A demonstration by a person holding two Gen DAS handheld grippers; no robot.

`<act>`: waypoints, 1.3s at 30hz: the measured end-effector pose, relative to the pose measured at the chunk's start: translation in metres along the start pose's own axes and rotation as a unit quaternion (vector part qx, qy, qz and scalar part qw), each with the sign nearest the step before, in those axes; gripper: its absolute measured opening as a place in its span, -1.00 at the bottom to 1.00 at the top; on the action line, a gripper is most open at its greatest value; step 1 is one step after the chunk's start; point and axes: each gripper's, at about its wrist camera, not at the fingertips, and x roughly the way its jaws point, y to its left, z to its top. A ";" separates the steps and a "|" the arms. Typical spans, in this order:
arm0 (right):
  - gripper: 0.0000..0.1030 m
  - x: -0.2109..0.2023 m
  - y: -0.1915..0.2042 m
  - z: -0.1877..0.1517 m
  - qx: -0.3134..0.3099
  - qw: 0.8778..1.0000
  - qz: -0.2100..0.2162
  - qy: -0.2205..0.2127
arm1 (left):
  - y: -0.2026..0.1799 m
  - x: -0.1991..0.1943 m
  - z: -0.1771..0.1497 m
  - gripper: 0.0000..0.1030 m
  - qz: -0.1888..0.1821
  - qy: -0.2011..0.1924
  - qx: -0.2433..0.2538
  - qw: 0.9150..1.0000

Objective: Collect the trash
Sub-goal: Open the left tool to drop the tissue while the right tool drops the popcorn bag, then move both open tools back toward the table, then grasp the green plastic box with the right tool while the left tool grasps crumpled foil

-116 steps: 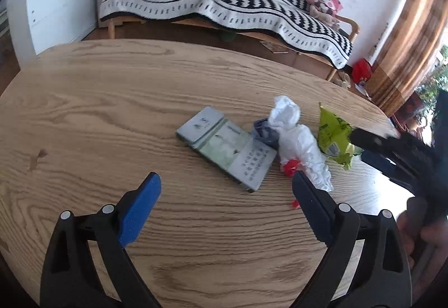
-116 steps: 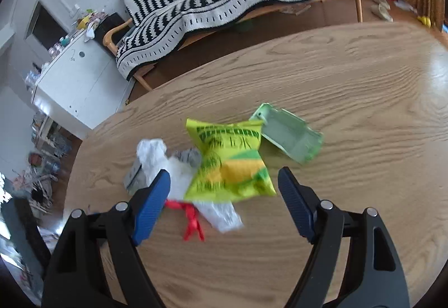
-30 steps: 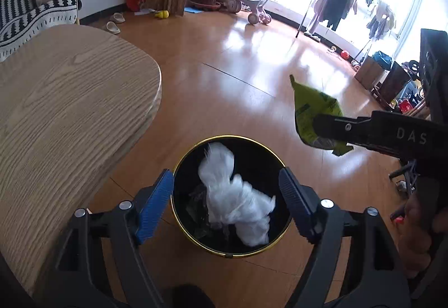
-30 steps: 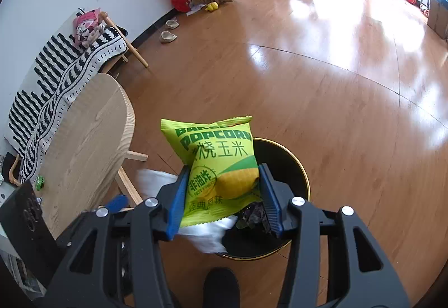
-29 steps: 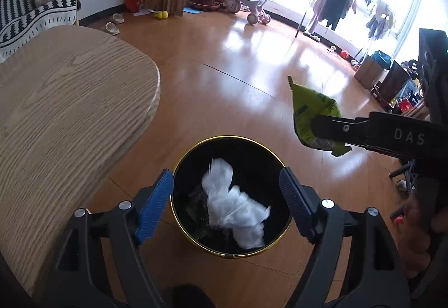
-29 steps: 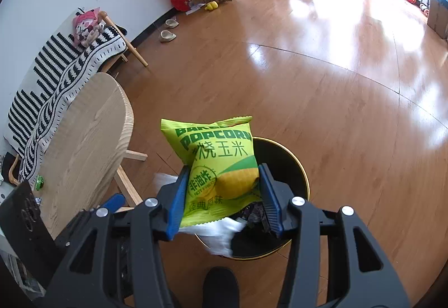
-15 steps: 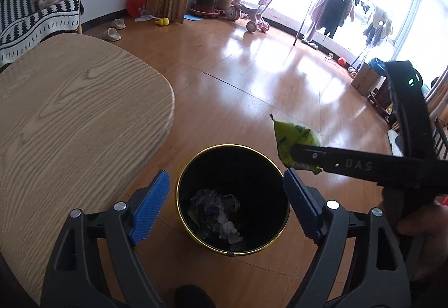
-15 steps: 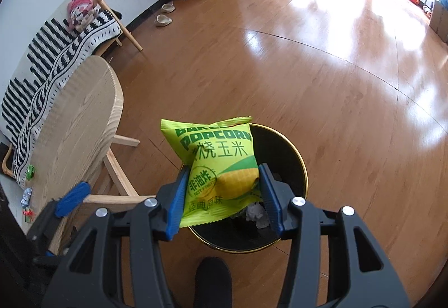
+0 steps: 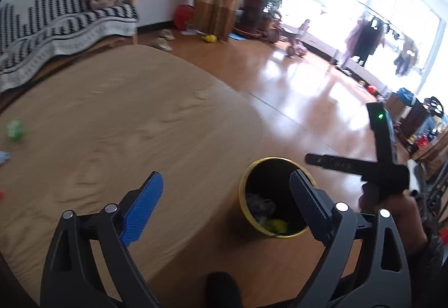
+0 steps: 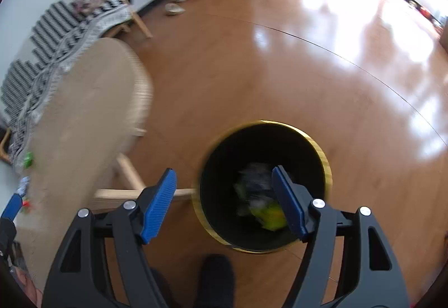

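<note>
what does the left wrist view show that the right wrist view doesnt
Only the left wrist view: the broad top of the wooden table, the right gripper seen from the side above the bin, the hand holding it, and the bright windows with hanging clothes.

Only the right wrist view: the table's legs under its edge, and the bin from nearly straight above.

Both: the black bin with a gold rim, the yellow-green popcorn bag lying inside, the striped sofa, and nothing between either gripper's opening jaws.
</note>
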 end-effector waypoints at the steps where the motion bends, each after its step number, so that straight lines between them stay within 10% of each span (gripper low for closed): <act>1: 0.42 -0.004 0.023 0.001 -0.018 1.000 0.015 -0.006 | 0.015 -0.016 -0.002 0.77 0.023 -0.004 -0.004 1.000; 6: 0.47 -0.014 0.126 -0.009 -0.110 0.990 0.083 -0.010 | 0.110 -0.091 -0.015 0.81 0.145 -0.006 -0.080 0.986; 12: 0.47 -0.018 0.262 -0.045 -0.208 0.966 0.153 0.009 | 0.224 -0.162 -0.046 0.83 0.263 -0.038 -0.162 0.950; 21: 0.53 -0.057 0.437 -0.070 -0.329 0.929 0.163 0.033 | 0.364 -0.191 -0.071 0.83 0.274 -0.044 -0.272 0.921; 26: 0.64 -0.019 0.487 -0.052 -0.327 0.929 0.171 0.016 | 0.390 -0.157 -0.054 0.83 0.238 -0.037 -0.264 0.934; 33: 0.64 0.087 0.518 -0.025 -0.320 0.929 0.180 0.052 | 0.393 -0.094 -0.022 0.83 0.262 -0.010 -0.075 0.962; 39: 0.64 0.138 0.534 -0.015 -0.364 0.912 0.179 0.059 | 0.398 -0.043 -0.014 0.83 0.201 0.034 -0.006 0.979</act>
